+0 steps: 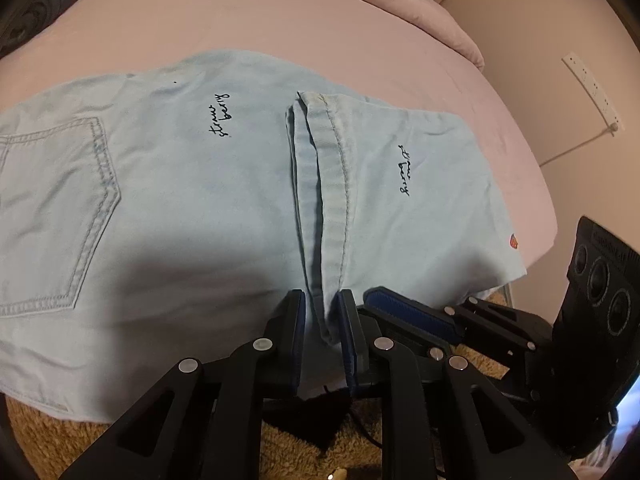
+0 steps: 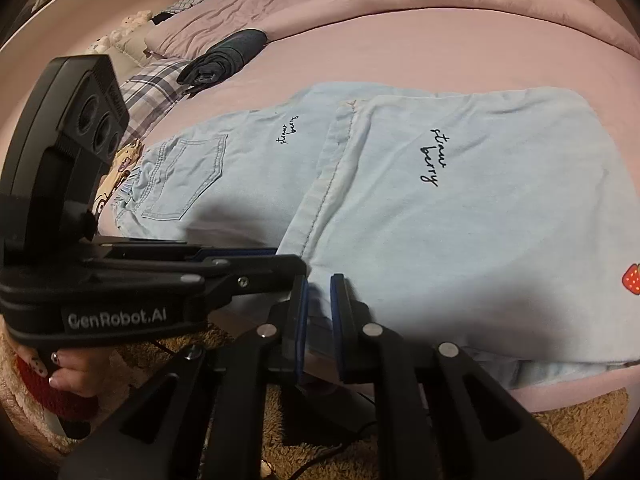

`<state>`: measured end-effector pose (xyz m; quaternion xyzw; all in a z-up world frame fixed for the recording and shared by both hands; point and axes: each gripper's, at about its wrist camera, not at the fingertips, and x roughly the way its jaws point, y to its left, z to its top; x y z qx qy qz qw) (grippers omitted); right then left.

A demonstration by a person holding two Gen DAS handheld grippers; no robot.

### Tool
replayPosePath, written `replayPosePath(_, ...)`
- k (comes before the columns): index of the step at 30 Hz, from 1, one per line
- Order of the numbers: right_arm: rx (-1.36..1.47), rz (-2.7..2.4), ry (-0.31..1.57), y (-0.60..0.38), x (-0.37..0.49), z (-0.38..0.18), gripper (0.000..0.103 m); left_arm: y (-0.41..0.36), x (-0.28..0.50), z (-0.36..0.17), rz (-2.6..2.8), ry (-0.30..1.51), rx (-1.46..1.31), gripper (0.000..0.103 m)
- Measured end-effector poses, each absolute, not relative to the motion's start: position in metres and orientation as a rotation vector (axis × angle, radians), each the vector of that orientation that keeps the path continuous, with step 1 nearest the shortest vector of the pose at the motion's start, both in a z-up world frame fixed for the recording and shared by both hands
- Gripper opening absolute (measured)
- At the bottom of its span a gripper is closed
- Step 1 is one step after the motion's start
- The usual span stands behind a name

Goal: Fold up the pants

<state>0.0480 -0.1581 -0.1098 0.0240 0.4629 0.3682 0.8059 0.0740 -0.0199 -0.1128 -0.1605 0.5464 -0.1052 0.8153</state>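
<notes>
So the light blue pants [image 1: 168, 200] lay across the pink bed [image 1: 320, 32], hem at 12 o'clock from both grippers, left gripper [image 1: 322, 316] and right gripper [image 2: 318, 308] each pinching it, side by side.

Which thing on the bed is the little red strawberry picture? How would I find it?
Start at the big pink bed and find the light blue pants spread across it. Follow the folded-over leg toward its near right edge, past the black "straw berry" writing. There sits the strawberry patch: the only red, dotted spot on all that plain blue cloth.
</notes>
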Motion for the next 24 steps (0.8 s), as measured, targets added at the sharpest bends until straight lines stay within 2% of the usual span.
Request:
replayPosePath(7,0.015,0.769,0.975,-0.158,0.043,-0.103,0.014,-0.010,0.063,-0.114,-0.222,1.171,-0.374,0.020)
replayPosePath(12,0.020,0.667,0.937,-0.181,0.046,-0.088,0.037,0.000,0.058,-0.117,-0.223,1.172,-0.391,0.020)
replayPosePath(24,0.117,0.499,0.940,-0.253,0.058,-0.086,0.035,-0.013,0.062,-0.116,-0.207,1.175,-0.384,0.020)
